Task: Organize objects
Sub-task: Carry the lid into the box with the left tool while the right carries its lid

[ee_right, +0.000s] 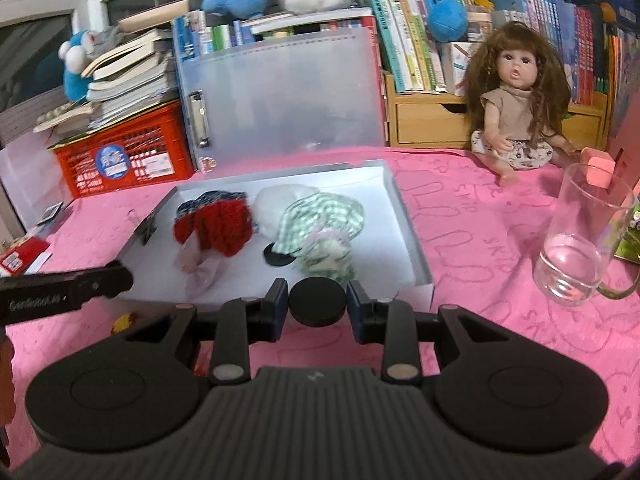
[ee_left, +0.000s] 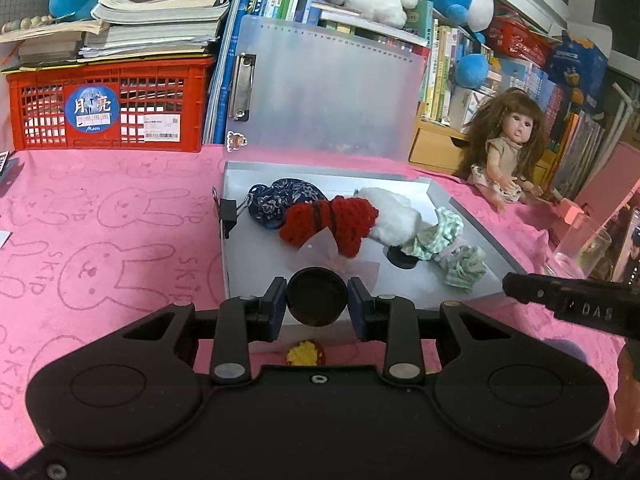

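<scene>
Each tool gripped a black disc: the left tool (ee_left: pixel 317 303) clamped one disc (ee_left: pixel 316 297), the right tool (ee_right: pixel 317 303) another (ee_right: pixel 317 300). Just beyond both lay an open white box (ee_left: pixel 472 224) on the pink worktop (ee_left: pixel 120 220), holding a third disc (ee_left: pixel 401 259), a red knit (ee_left: pixel 328 220), a white puff (ee_left: pixel 394 212) and green scrunchies (ee_left: pixel 448 248). Farther right sat a glass (ee_right: pixel 580 240) and a doll (ee_right: pixel 516 104).

A black puck (ee_left: pixel 316 298) and another puck (ee_right: pixel 317 301) hang over the near edge of the box (ee_left: pixel 472 220), each clamped. Inside the box lie a third puck (ee_left: pixel 402 259) and soft pieces (red knit (ee_left: pixel 332 220), white fluff (ee_left: pixel 394 212), green gingham (ee_left: pixel 448 248)).
</scene>
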`<state>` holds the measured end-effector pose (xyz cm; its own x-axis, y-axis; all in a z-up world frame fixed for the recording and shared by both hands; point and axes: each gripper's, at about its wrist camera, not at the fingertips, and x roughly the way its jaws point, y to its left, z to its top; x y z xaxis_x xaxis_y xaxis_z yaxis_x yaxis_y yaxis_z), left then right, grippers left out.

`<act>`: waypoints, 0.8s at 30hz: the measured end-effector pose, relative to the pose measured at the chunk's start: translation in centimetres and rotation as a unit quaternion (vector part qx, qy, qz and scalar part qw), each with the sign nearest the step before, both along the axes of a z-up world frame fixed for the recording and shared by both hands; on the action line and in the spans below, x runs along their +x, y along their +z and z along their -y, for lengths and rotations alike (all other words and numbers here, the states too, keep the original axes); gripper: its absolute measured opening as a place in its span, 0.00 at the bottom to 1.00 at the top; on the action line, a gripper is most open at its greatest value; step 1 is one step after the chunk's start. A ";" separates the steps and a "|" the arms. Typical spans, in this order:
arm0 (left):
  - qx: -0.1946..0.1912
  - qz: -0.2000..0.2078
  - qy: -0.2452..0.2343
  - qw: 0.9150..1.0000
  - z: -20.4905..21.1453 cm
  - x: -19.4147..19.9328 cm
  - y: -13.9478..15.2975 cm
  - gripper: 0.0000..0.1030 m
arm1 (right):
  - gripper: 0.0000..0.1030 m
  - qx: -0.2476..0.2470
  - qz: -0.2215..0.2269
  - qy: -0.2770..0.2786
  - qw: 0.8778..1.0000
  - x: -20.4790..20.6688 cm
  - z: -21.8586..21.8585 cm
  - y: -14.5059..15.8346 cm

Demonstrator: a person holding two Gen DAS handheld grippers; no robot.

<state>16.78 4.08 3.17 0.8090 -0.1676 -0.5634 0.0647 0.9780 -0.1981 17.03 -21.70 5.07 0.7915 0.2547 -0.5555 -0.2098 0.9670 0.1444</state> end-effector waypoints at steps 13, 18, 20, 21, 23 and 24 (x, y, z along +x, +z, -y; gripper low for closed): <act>0.001 -0.034 -0.005 0.999 1.1 4.2 -1.8 0.30 | 0.35 0.003 -0.038 0.000 0.999 4.7 -0.8 -1.1; 0.001 -0.054 0.003 0.999 0.9 5.7 -2.9 0.30 | 0.35 0.019 -0.063 -0.003 0.998 6.5 -0.5 -1.6; 0.011 -0.052 0.005 0.999 1.0 6.3 -3.0 0.30 | 0.35 0.022 -0.069 -0.004 0.997 7.1 -0.4 -1.7; 0.012 -0.053 0.005 0.999 1.1 6.5 -3.0 0.30 | 0.35 0.025 -0.071 -0.004 0.997 7.4 -0.3 -1.8; 0.020 -0.054 0.009 0.998 1.3 7.2 -3.1 0.30 | 0.35 0.027 -0.072 -0.004 0.997 7.8 -0.3 -1.9; 0.025 -0.054 0.010 0.998 1.4 7.6 -3.1 0.30 | 0.35 0.026 -0.073 -0.004 0.997 8.1 -0.4 -1.9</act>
<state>24.36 2.72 0.02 0.7454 -0.1208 -0.6555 0.0255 0.9879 -0.1530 25.09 -21.30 3.19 0.7055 0.2796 -0.6512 -0.1743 0.9591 0.2230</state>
